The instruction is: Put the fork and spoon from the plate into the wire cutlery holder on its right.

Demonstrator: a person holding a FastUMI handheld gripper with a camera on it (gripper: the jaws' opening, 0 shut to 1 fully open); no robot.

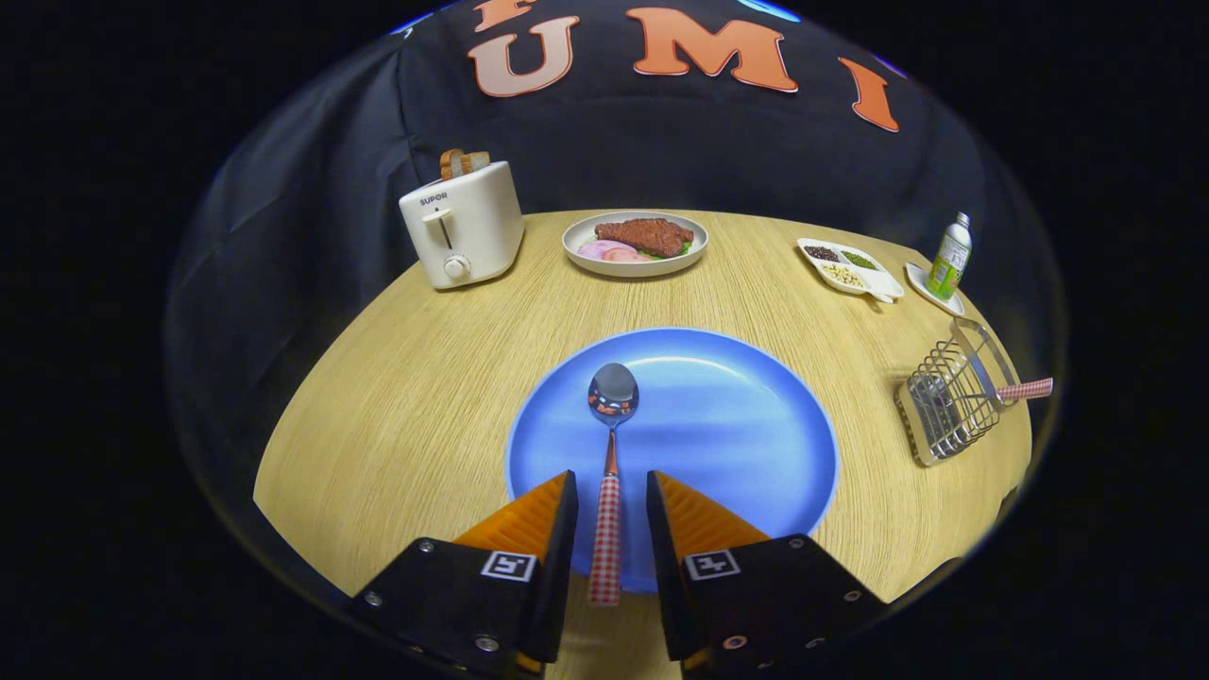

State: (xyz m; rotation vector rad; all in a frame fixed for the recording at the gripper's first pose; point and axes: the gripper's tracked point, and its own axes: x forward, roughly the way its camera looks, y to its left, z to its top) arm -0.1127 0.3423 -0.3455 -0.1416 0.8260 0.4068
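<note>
gripper view: gripper (612, 491) open astride the spoon (610, 453) handle, not gripping; plate (737, 425) beneath; cutlery holder (949, 397) right, path clear.

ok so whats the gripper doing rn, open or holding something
gripper: open, fingers either side of the spoon handle over the blue plate, a gap showing on each side, not gripping it.

Claw (611, 491): black screwed blocks (square markers on top); ribbed wedge fingers.
</note>
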